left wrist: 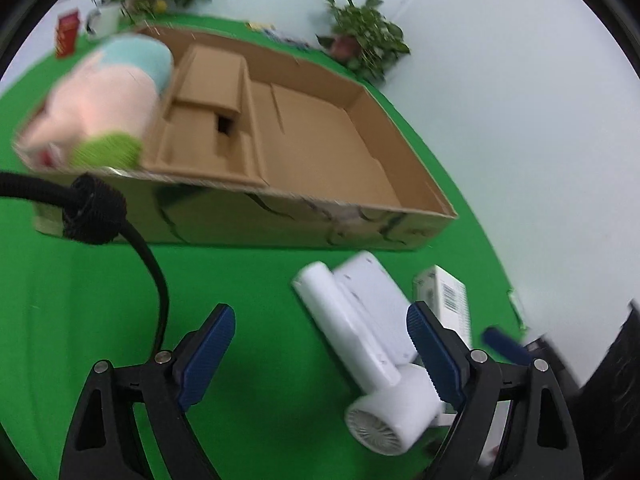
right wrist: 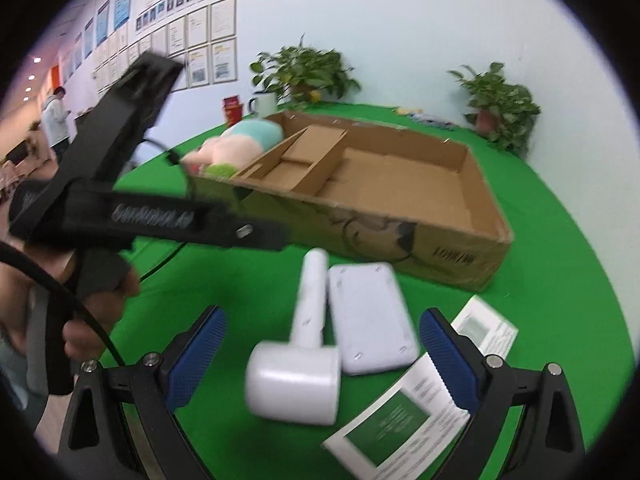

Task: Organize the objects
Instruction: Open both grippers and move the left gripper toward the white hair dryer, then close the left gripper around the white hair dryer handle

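Observation:
An open cardboard box (left wrist: 400, 236) (right wrist: 440, 256) with cardboard inserts lies on the green table. A pink, teal and green plush toy (left wrist: 104, 100) (right wrist: 236, 144) sits at its left end. In front of the box lie a white hair dryer (left wrist: 384, 408) (right wrist: 296, 384), a white flat device (left wrist: 376, 304) (right wrist: 368, 316), a small white barcode box (left wrist: 448, 300) and a booklet (right wrist: 400, 412). My left gripper (left wrist: 320, 356) is open and empty, left of the dryer. My right gripper (right wrist: 324, 356) is open and empty, its fingers on either side of the dryer and the device.
Potted plants (left wrist: 360, 36) (right wrist: 500, 100) stand at the table's back edge, with a red box (right wrist: 233, 107) and a white mug (right wrist: 264, 105). A black cable (left wrist: 152, 264) hangs in front of the box. The left gripper's body (right wrist: 132, 200) is at left.

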Tool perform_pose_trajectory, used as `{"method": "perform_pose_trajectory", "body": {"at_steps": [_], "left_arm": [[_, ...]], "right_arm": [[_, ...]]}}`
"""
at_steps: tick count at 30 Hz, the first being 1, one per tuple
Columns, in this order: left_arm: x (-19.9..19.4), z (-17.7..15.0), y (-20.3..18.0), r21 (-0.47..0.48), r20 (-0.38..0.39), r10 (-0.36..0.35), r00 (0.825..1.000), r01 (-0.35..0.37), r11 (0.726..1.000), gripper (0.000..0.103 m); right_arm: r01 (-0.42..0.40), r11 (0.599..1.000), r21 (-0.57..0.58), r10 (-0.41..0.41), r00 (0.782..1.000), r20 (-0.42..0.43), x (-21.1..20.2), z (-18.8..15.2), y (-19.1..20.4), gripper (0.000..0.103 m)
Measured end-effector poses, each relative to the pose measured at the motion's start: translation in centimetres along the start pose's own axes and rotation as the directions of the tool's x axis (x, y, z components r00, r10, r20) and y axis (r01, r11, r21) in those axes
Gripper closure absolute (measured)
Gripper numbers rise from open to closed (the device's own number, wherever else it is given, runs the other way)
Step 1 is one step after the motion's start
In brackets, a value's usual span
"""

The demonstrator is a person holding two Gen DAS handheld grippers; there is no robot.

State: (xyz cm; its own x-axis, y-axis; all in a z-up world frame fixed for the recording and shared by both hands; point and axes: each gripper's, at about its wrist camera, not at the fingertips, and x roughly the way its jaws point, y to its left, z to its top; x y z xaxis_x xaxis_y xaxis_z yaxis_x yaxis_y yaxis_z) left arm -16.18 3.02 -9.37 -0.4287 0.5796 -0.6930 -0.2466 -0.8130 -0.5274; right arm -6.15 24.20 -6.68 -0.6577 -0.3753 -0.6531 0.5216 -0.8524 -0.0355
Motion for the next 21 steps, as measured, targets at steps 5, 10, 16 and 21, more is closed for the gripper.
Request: {"method": "perform_pose_trajectory", "body": {"at_steps": [5, 10, 16, 21], "left_arm": [[3.9, -0.2, 0.4, -0.050, -0.095, -0.073, 0.993, 0.069, 0.996, 0.027], [6.0, -0.6, 0.1, -0.065, -0.137, -0.092, 0.986, 0.083, 0.994, 0.033], [6.1, -0.6, 0.0, -0.068, -0.143, -0.054, 0.988, 0.045, 0.997, 0.047], [5.1, -1.0, 1.0, -0.053, -0.142, -0.034, 0.989, 0.027, 0.998, 0.053]], "right_arm": [[-0.028, 1.000, -0.006, 0.027, 0.999, -0.043, 1.0, -1.5, 0.9, 0.010], [-0.015, 1.000, 0.011, 0.016, 0.996, -0.093, 2.0, -2.2, 0.4, 0.032], [-0.027, 0.999, 0.033, 0.031, 0.994, -0.105, 2.1, -2.3, 2.0, 0.048], [-0.072, 0.996, 0.055, 0.077, 0.992, -0.097, 2.1, -2.0, 3.4, 0.045]]}}
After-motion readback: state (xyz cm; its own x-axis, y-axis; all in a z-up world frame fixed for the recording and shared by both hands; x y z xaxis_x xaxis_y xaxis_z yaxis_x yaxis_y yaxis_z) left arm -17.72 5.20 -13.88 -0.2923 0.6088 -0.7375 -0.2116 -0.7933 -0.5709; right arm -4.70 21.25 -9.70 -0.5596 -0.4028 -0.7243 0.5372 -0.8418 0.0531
